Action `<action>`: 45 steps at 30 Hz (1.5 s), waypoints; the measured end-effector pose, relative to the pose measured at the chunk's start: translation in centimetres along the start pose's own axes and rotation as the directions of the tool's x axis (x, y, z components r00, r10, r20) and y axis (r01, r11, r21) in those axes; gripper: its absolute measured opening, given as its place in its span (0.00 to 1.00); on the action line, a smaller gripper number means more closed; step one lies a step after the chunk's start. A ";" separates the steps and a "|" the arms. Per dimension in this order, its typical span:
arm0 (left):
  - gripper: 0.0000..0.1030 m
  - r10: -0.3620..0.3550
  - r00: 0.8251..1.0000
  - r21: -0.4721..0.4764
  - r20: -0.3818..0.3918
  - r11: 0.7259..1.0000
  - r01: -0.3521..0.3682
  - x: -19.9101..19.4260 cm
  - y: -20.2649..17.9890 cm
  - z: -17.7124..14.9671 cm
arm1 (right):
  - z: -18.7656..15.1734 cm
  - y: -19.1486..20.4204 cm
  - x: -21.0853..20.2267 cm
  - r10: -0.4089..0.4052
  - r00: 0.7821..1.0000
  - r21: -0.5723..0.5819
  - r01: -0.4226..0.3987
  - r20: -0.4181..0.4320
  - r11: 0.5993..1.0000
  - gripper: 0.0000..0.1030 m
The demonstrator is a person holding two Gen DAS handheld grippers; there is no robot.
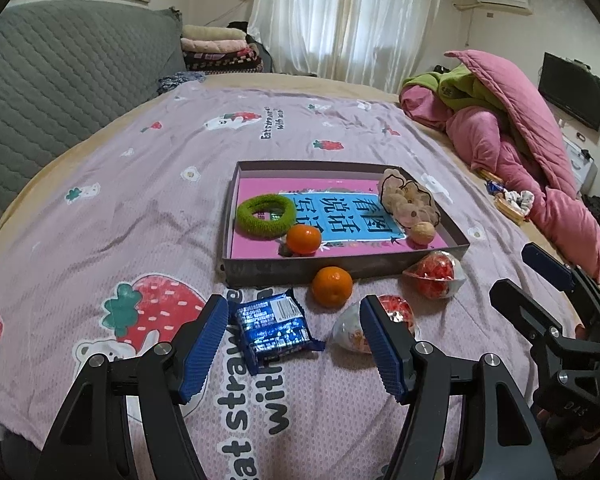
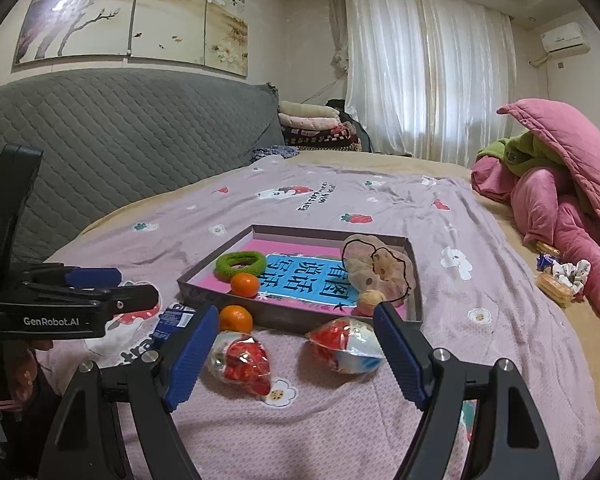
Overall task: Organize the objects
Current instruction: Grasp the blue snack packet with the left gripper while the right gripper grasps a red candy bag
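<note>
Your left tool point(image 1: 292, 344), spread wide and empty, hangs over the blue snack packet point(image 1: 274, 326) on the bed point(image 1: 100, 208), in front of the box point(image 1: 340, 266). The packet's glossy, crinkled wrapper may slip or buckle under your pinch. The right tool point(image 2: 296, 354), equally wide and empty, brackets two red-and-white pouches point(image 2: 242, 362); the tangerine point(image 2: 236, 319) nearby may roll.

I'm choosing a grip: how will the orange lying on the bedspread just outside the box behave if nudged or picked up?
The orange is round with no flat side, so a nudge would probably roll it, though the soft bedspread may slow it. Its rind looks smooth and firm, so it should hold shape; centre the jaws or it may squirt out.
</note>
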State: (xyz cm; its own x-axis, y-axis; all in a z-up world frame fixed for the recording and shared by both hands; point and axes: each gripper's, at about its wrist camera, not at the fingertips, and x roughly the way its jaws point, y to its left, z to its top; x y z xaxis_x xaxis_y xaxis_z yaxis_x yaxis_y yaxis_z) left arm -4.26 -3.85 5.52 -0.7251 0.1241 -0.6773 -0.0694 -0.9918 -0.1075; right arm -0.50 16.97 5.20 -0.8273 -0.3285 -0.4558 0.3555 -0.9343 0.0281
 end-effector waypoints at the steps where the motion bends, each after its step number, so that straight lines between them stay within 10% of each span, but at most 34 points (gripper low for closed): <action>1: 0.68 -0.001 1.000 0.000 -0.003 1.000 0.001 0.0 0.0 -0.1 | 0.0 0.1 0.0 0.003 1.000 -0.003 -0.003 -0.002 1.000 0.77; 45: 0.68 0.018 0.988 -0.036 -0.153 0.999 -0.023 3.9 0.8 -2.6 | -3.3 2.2 2.8 0.016 0.991 -0.059 -0.024 -0.130 0.998 0.77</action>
State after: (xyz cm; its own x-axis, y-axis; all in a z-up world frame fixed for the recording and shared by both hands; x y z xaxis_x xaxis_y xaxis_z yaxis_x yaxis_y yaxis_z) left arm -5.38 -4.07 0.87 -0.6125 0.1101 -0.7828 -0.0278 -0.9926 -0.1178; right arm -0.58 14.51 1.08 -0.7578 -0.3224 -0.5672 0.4003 -0.9163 -0.0140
